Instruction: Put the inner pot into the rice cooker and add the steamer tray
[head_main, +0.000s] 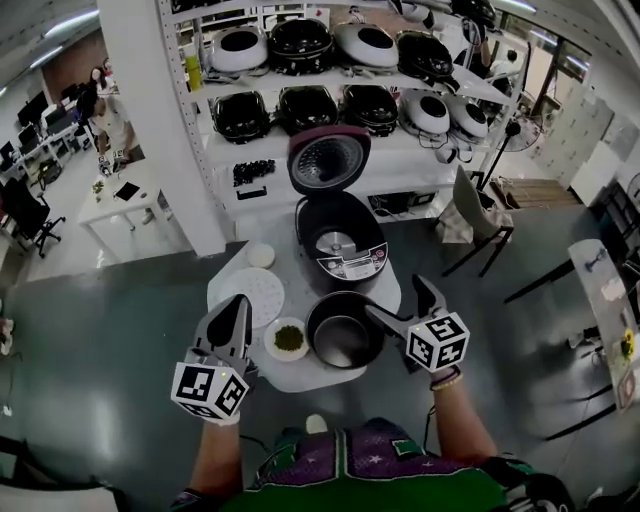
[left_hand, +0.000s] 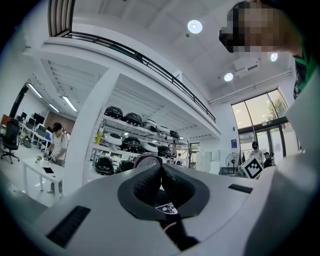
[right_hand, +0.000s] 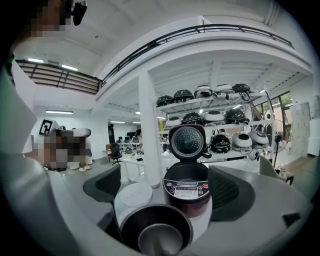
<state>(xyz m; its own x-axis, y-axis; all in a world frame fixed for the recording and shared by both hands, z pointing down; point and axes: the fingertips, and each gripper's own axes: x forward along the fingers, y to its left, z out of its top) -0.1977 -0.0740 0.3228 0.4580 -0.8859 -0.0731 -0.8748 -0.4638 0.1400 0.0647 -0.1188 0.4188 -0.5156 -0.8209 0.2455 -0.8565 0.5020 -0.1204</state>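
The dark rice cooker (head_main: 340, 248) stands on the round white table (head_main: 385, 290) with its lid up and its cavity empty. In front of it sits the black inner pot (head_main: 344, 330), also low in the right gripper view as the inner pot (right_hand: 156, 231), in front of the cooker (right_hand: 187, 186). The white perforated steamer tray (head_main: 256, 295) lies flat to the pot's left. My right gripper (head_main: 400, 300) is open at the pot's right rim, its pads (right_hand: 224, 187) gripping nothing. My left gripper (head_main: 240, 310) is shut and empty by the table's left edge, its pads (left_hand: 150, 181) pressed together.
A small white bowl of green bits (head_main: 287, 340) sits left of the pot, and a small white disc (head_main: 260, 256) lies behind the tray. Shelves of rice cookers (head_main: 330, 80) stand behind the table. A chair (head_main: 475, 215) is at the right, and a person (head_main: 110, 120) stands at a desk far left.
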